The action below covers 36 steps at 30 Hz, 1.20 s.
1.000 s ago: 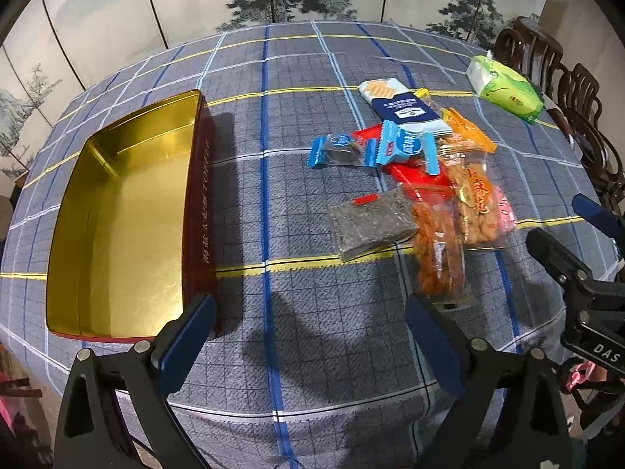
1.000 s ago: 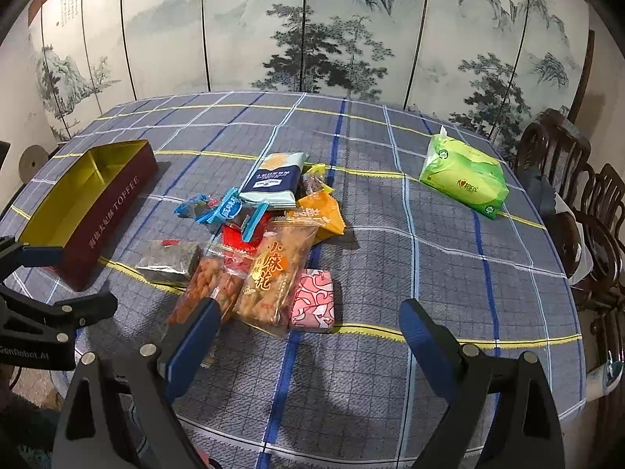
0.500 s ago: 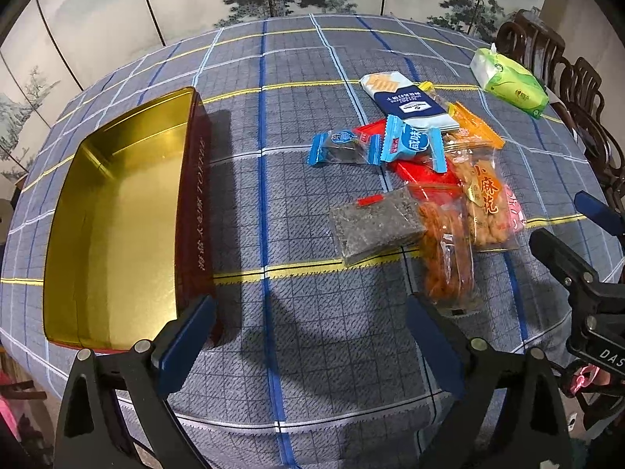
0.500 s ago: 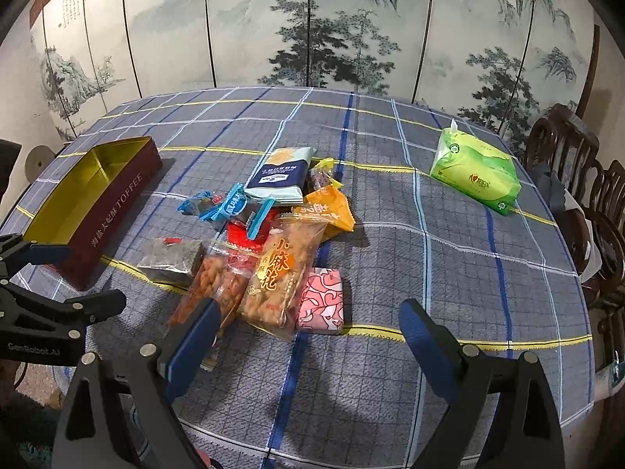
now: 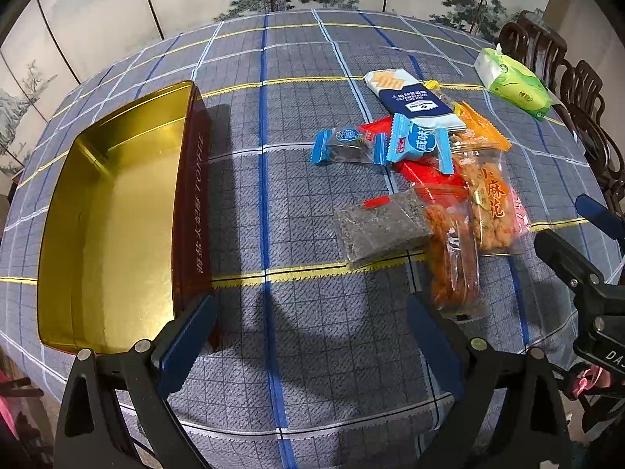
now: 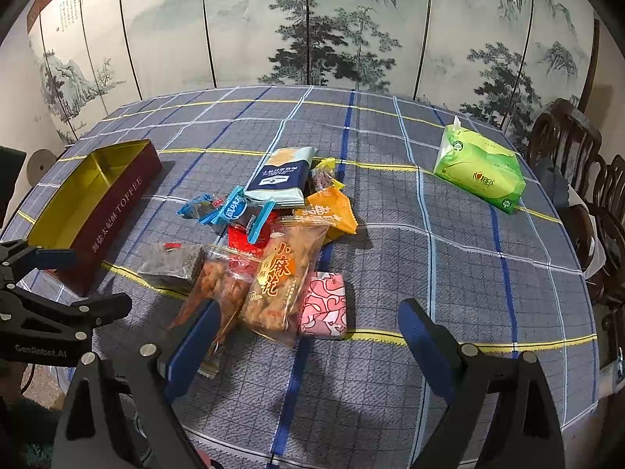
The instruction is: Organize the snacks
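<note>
Both hand-held grippers, left (image 5: 308,346) and right (image 6: 308,342), jaws apart and empty, have edged nearer the counter (image 6: 468,273), so picking seems imminent: snack pile (image 6: 273,242) at twelve o'clock, empty toffee tin (image 6: 97,195) at ten.

We note the open gold-lined rectangular tin (image 5: 117,215) lying left of the heap of plastic-wrapped snack packets (image 5: 422,179); green soft-pack tissues (image 5: 515,82) sit behind them, rightward.

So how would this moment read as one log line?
left tongs: open, empty | right tongs: open, empty | toffee tin: empty | snacks: piled on table
</note>
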{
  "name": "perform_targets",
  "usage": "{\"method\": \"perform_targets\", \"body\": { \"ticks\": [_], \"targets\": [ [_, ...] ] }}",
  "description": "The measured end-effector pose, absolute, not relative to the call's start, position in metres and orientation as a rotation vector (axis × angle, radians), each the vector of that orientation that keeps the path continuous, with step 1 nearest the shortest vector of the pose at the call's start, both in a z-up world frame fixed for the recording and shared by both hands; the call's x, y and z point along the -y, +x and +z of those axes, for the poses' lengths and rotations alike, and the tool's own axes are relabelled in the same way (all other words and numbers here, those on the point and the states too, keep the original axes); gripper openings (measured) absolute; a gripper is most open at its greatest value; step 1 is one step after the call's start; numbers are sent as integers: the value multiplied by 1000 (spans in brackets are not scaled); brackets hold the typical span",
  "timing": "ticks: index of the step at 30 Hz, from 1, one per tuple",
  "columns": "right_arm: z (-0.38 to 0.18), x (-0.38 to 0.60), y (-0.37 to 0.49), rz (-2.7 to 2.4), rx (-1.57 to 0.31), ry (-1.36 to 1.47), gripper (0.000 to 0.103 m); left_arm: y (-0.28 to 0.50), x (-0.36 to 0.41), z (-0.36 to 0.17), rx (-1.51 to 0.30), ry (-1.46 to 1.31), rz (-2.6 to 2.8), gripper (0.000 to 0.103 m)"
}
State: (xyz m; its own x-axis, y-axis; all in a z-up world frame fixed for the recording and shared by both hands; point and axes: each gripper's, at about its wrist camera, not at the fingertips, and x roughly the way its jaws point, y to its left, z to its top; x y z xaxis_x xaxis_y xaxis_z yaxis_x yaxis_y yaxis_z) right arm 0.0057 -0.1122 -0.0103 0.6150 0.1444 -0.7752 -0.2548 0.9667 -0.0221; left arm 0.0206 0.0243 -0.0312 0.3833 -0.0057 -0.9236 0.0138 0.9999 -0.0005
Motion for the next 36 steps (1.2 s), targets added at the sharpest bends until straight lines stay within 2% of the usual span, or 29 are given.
{"method": "perform_targets", "body": {
  "ticks": [36],
  "targets": [
    [-8,114,5,221,-875,-135,94,23,-20,-24,-1159,15,-52,95]
  ]
}}
